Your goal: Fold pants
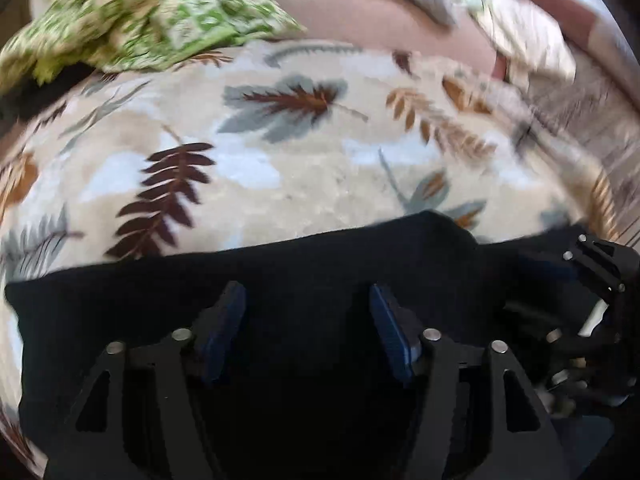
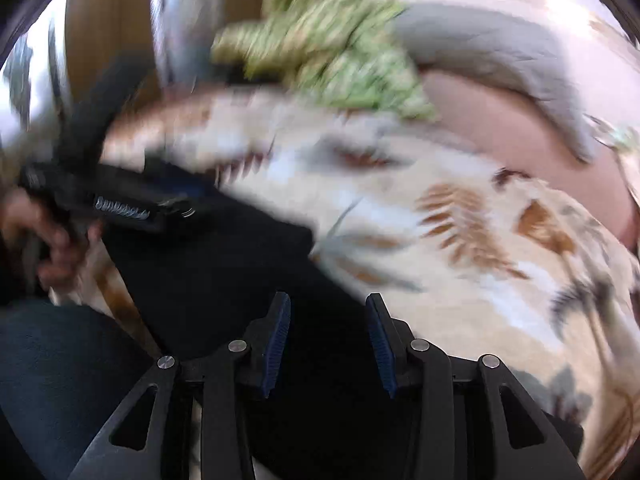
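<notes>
Pants point(image 1: 240, 300), black, lie flat on the leaf-print blanket point(image 1: 280, 184), right under both grippers. Left gripper point(image 1: 306, 332) is spread with nothing between its pads, just cloth beneath. Right gripper point(image 2: 326, 340) is also parted, pinching nothing. Green cloth point(image 1: 152, 24) sits well ahead. Honestly, the risk: everything's blurry, so a hasty grab could snag blanket too or bunch the fold.

A cream fleece blanket printed with brown, tan and grey-blue leaves point(image 1: 280, 168) spreads ahead of the fingertips. Beyond it, up and to their left, lies a crumpled green-and-cream patterned cloth point(image 1: 152, 24). A grey quilted fabric point(image 2: 500, 60) curves beside a plain pink sheet point(image 1: 380, 20) farther ahead.
</notes>
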`<control>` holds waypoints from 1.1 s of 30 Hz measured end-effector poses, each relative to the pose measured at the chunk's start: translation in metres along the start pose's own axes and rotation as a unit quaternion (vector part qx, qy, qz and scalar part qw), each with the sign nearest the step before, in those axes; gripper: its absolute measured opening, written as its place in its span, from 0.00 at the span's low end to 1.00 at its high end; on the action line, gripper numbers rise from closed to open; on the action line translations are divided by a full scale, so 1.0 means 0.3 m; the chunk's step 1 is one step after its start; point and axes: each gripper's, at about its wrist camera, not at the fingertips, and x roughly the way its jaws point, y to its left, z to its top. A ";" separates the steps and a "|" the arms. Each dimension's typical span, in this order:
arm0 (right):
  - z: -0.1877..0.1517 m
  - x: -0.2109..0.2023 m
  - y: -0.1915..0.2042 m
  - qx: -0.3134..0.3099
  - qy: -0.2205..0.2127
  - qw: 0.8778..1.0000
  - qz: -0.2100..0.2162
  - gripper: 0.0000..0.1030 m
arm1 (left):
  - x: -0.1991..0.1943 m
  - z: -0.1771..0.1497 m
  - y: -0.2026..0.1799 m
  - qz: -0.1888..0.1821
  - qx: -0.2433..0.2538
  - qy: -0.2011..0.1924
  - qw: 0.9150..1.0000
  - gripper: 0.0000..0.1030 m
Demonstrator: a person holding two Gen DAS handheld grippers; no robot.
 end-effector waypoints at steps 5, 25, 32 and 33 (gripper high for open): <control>-0.049 -0.020 -0.037 0.045 -0.045 0.998 0.010 0.46 | 0.009 -0.003 0.004 0.002 -0.008 -0.002 1.000 0.66; -0.674 -0.499 -0.427 0.480 -0.144 0.865 -0.014 0.76 | 0.004 -0.025 -0.006 0.020 -0.027 -0.051 0.998 0.67; -0.668 -0.418 -0.359 0.463 -0.113 0.879 0.007 0.76 | 0.004 -0.029 -0.008 0.020 -0.028 -0.055 0.998 0.67; -0.673 -0.402 -0.357 0.468 -0.107 0.877 0.010 0.76 | 0.003 -0.030 -0.010 0.021 -0.029 -0.057 0.998 0.67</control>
